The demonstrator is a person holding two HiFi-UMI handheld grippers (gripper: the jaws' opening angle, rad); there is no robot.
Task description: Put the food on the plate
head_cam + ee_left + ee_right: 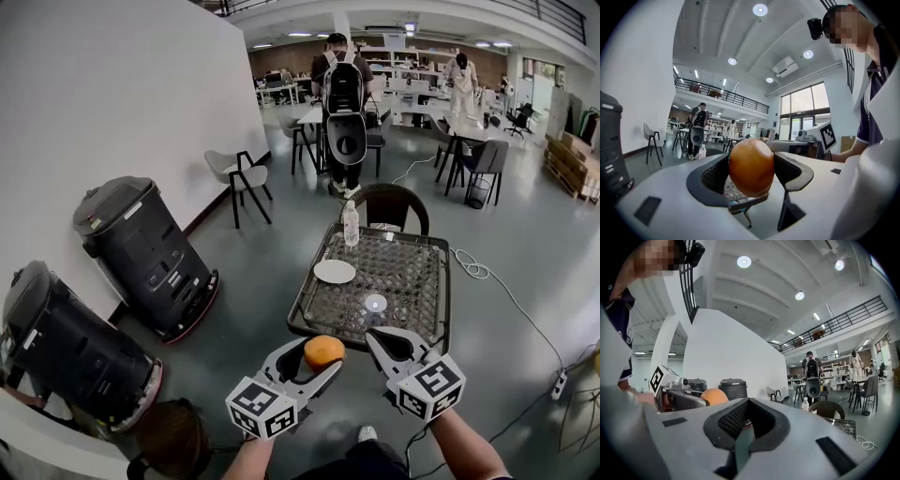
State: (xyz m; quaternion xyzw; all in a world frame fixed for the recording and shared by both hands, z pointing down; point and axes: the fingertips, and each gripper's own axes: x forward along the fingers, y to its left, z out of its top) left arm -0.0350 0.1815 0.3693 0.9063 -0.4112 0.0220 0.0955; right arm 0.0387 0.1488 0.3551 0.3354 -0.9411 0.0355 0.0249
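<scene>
An orange sits between the jaws of my left gripper, held in the air just short of the table's near edge. Seen from the left gripper view, the orange fills the gap between the dark pads. A small white plate lies on the left part of the mesh-topped table. My right gripper hovers beside the left one, jaws together with nothing in them; its pads meet in the right gripper view, where the orange shows at the left.
A water bottle stands at the table's far edge and a small round disc lies mid-table. A dark chair is behind the table. Two black wheeled machines stand by the left wall. A cable runs across the floor.
</scene>
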